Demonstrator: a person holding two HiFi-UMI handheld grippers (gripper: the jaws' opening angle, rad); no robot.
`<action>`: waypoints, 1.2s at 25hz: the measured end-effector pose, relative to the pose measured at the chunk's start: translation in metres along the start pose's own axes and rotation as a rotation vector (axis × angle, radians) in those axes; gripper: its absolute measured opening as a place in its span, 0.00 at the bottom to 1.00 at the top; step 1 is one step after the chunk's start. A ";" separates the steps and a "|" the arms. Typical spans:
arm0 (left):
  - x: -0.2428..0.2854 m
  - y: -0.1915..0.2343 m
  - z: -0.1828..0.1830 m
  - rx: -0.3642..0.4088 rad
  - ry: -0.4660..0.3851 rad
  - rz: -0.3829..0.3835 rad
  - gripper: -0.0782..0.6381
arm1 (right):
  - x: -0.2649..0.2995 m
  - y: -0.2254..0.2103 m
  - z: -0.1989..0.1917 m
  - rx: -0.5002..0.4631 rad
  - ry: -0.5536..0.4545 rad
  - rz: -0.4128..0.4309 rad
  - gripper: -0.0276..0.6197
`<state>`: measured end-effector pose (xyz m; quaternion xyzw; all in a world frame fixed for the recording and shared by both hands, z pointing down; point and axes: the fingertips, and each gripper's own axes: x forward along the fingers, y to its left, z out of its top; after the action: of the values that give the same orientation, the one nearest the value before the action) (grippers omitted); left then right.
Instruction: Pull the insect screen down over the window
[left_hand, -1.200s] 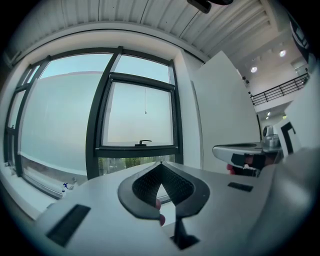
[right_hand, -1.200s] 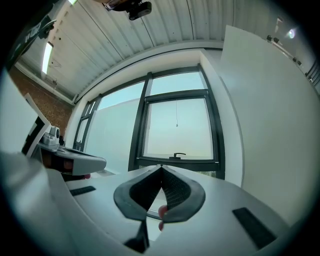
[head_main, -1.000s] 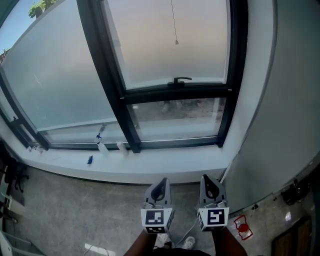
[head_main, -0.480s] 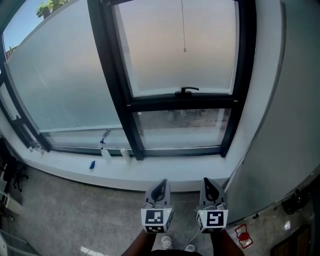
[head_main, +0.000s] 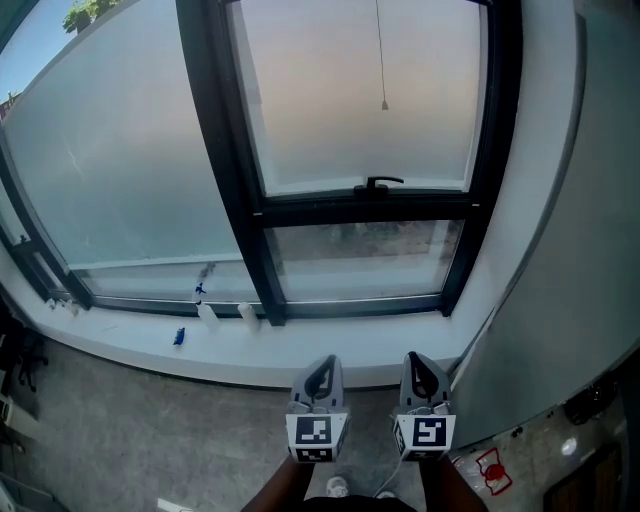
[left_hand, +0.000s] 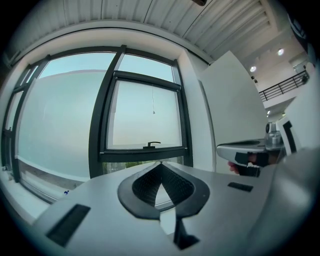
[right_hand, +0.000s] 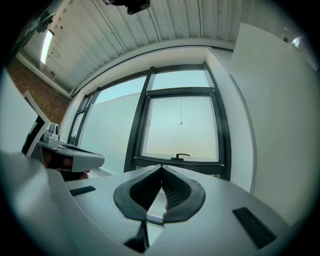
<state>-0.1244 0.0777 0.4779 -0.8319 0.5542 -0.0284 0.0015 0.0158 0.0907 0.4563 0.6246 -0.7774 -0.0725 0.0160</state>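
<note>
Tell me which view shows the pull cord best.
Head view: the cord hangs largest and clearest there, its end above the handle. Both gripper views show it only as a faint thin line.

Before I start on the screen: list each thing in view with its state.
Left gripper, jaws shut, empty.
Right gripper, jaws shut, empty.
Pull cord, hanging straight, untouched.
Window handle, lying level.
Two bottles, standing on the sill.

Bright daylight through window (head_main: 360, 100), fisheye-warped edges
</note>
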 end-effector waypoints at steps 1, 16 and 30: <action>0.001 0.004 -0.002 0.007 0.003 -0.005 0.11 | 0.002 0.002 -0.001 0.003 0.003 -0.007 0.05; 0.020 0.032 -0.004 -0.002 0.004 -0.042 0.11 | 0.027 0.022 -0.006 -0.013 0.039 -0.044 0.05; 0.053 0.047 -0.004 0.007 0.013 -0.029 0.11 | 0.058 0.007 -0.008 0.022 0.020 -0.053 0.05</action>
<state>-0.1477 0.0109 0.4829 -0.8395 0.5422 -0.0361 0.0005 -0.0028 0.0350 0.4611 0.6458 -0.7611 -0.0583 0.0149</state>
